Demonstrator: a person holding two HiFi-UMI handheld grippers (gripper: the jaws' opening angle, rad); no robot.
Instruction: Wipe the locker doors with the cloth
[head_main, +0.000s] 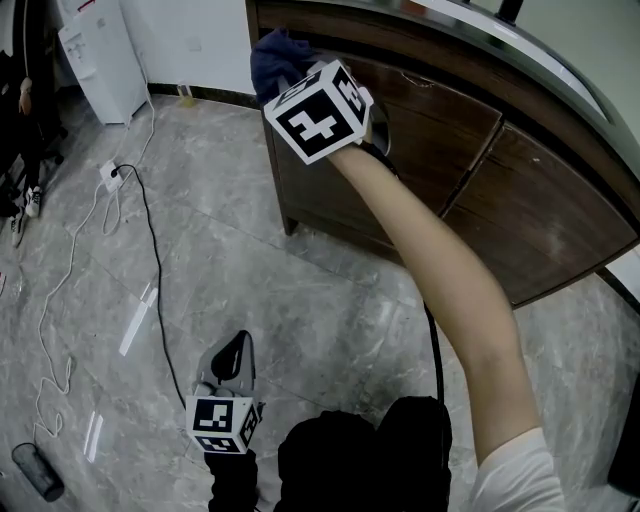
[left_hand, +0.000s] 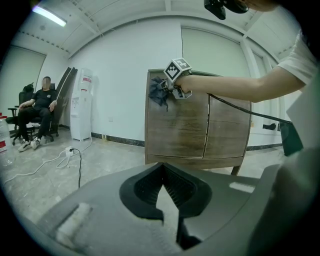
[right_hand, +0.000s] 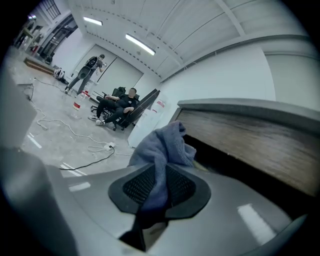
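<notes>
- Two grippers: the right gripper (head_main: 300, 80) is up at 12 o'clock in the head view at the end of an outstretched bare arm. The left gripper (head_main: 233, 352) hangs low over the floor at 7 o'clock.
- One cloth (head_main: 277, 55), dark blue. The right gripper view shows it (right_hand: 162, 145) clamped between the right gripper's (right_hand: 159, 185) jaws, bunched up beyond their tips.
- The left gripper (left_hand: 164, 187) is clenched, its tips meeting with nothing between them.
- One wooden locker (head_main: 540, 220) with two doors parted by a vertical seam. The left gripper view shows the left door (left_hand: 175, 125) and right door (left_hand: 227, 125) face on.
- Only the left gripper view shows where the cloth (left_hand: 159, 92) sits: at the top left corner of the left door, apparently against it. The head view hides this contact behind the marker cube.
- The right gripper view shows only the locker's top edge (right_hand: 250, 107), with a dark gap beneath it.
- One white water dispenser (head_main: 100, 50) stands at 11 o'clock in the head view, well apart from the locker.
- Two cables trail over the grey floor, one black (head_main: 155, 250) and one white (head_main: 70, 270), both meeting at one power strip (head_main: 112, 172).
- One seated person (left_hand: 42, 107) shows at 9 o'clock in the left gripper view. Only the right gripper view also shows a standing person (right_hand: 90, 70) farther off.
</notes>
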